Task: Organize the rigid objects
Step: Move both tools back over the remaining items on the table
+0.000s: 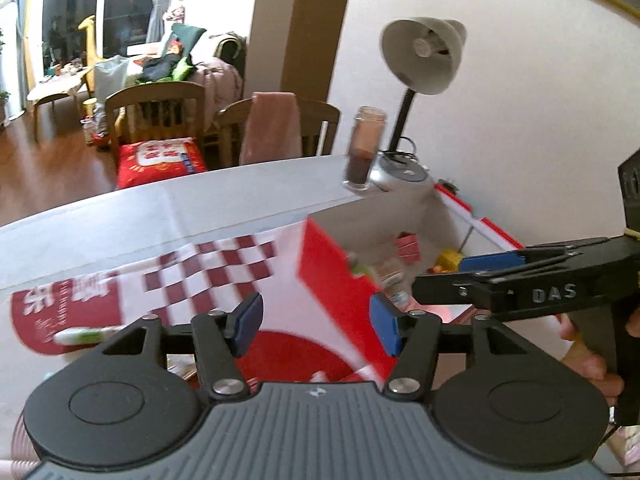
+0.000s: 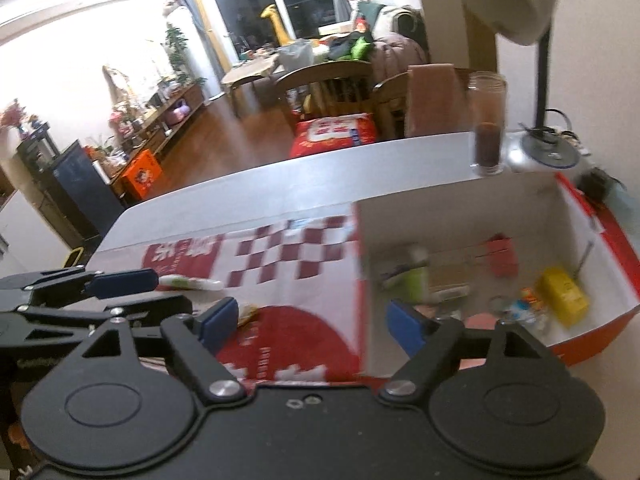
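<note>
A red-and-white cardboard box stands open on the table, its checkered lid folded flat to the left. Inside lie a yellow carton, a red packet, a green-and-white item and other small things. A white-and-green tube rests on the lid. My left gripper hovers open over the lid with nothing between its blue pads. My right gripper is open above the box's near-left corner and grips nothing. Its fingers show from the side over the box in the left wrist view.
A glass jar of brown contents and a desk lamp stand at the table's far edge behind the box. Two wooden chairs, one draped in pink cloth, sit beyond the table. A hand grips the right tool's handle.
</note>
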Tool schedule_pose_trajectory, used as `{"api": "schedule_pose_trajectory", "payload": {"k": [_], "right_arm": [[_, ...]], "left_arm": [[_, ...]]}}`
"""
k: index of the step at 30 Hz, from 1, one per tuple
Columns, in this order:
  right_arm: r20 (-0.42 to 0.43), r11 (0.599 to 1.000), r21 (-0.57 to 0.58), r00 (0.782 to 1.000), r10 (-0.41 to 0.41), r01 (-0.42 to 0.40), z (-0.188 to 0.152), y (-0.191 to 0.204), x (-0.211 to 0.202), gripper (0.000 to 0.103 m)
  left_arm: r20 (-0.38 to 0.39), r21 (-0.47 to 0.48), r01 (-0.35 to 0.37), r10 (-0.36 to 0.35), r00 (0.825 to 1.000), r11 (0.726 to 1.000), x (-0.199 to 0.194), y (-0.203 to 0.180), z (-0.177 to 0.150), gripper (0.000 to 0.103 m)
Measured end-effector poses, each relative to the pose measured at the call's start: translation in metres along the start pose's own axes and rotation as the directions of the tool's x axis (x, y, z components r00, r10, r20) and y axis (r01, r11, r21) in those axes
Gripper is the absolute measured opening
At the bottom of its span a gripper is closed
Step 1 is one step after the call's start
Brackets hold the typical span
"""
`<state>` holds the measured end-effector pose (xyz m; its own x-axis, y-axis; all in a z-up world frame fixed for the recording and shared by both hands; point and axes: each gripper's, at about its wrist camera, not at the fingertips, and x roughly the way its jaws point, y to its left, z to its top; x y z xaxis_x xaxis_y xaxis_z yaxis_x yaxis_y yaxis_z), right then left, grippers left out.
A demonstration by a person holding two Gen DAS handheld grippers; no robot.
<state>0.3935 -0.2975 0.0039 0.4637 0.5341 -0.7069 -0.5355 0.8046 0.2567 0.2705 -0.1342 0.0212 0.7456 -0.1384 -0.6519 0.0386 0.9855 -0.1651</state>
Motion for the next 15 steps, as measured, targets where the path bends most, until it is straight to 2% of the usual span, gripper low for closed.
{"api": "schedule_pose_trajectory", "payload": {"k": [1,3,10,13,15], "right_arm": [[0.001,1.0,-0.004,1.0,0.006,-0.006,-0.002,0.007,0.001,0.085],[0.004,1.0,-0.017,1.0,0.018,-0.018,-0.007,0.024,0.005,0.089],[0.012,0.998,-0.053,0.999,0.044,-0.043,-0.023,0.078,0.02,0.1],[0.01,0.996,-0.087,0.999,0.035,-0.034,-0.028,0.1,0.028,0.101],[0.005,0.993,-0.109,0.999,0.037,-0.037,-0.033,0.115,0.035,0.103]], "left_arm": [[0.001,-0.005,-0.006,0.006,1.0,1.0,-0.004,0.008,-0.004,0.059],[0.007,-0.016,-0.02,0.02,1.0,1.0,-0.013,0.026,-0.011,0.069],[0.044,-0.059,-0.085,0.088,0.995,0.995,-0.039,0.091,-0.031,0.077],[0.068,-0.049,-0.126,0.129,0.989,0.991,-0.047,0.116,-0.04,0.078],[0.081,-0.048,-0.169,0.172,0.982,0.985,-0.053,0.131,-0.048,0.084]]}}
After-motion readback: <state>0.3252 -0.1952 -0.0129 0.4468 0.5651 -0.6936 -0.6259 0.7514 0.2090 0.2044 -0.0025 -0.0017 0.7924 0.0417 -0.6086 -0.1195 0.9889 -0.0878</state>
